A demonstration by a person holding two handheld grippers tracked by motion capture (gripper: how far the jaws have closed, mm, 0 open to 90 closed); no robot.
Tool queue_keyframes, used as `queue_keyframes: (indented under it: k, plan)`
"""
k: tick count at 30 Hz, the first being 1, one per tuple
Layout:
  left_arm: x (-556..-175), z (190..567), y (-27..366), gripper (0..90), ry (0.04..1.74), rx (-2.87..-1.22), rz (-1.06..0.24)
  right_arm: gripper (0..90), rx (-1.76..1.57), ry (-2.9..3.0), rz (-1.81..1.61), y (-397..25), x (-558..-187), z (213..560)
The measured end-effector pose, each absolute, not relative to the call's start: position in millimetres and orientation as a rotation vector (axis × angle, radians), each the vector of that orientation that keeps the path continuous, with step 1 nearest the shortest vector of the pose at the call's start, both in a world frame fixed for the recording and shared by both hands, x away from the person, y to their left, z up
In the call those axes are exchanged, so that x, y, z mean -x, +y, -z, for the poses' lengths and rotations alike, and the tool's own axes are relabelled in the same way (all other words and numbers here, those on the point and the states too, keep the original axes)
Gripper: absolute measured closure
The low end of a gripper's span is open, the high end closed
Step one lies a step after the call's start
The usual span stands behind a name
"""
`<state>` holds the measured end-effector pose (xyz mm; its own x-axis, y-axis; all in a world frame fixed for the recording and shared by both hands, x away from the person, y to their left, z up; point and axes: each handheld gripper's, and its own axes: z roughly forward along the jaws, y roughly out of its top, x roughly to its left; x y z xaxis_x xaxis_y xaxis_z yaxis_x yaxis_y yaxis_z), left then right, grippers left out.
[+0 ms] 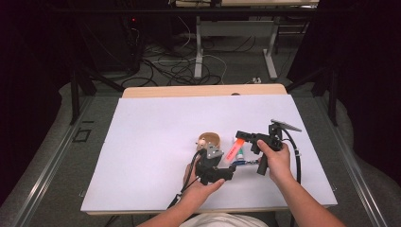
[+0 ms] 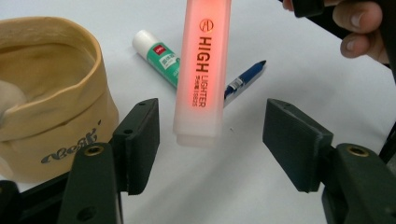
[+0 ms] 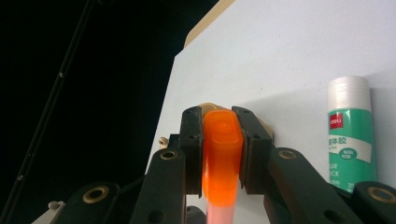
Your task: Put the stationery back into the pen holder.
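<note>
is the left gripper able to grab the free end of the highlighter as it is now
Probably yes. The left gripper is open, and the highlighter, held by the right gripper, hangs between its jaws with nothing in between.

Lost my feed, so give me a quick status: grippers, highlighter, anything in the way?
Right gripper shut on orange highlighter, held off the table. Left gripper open, jaws flanking its lower end. Glue stick, blue pen, tan pouch lie nearby.
</note>
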<state>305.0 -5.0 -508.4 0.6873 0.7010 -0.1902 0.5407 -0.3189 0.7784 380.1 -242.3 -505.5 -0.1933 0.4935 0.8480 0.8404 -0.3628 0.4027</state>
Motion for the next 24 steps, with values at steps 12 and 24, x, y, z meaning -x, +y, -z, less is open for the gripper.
queue_keyframes:
  k: [12, 24]
  plan:
    - [-299, 508, 7, 34.1, 0.955, -2.048, -0.253, 74.7, 1.794, -1.604, 1.69, -236, -376, 493]
    - [-299, 504, 28, 29.6, 0.965, -2.059, -0.278, 74.7, 1.781, -1.69, 1.74, -231, -378, 481]
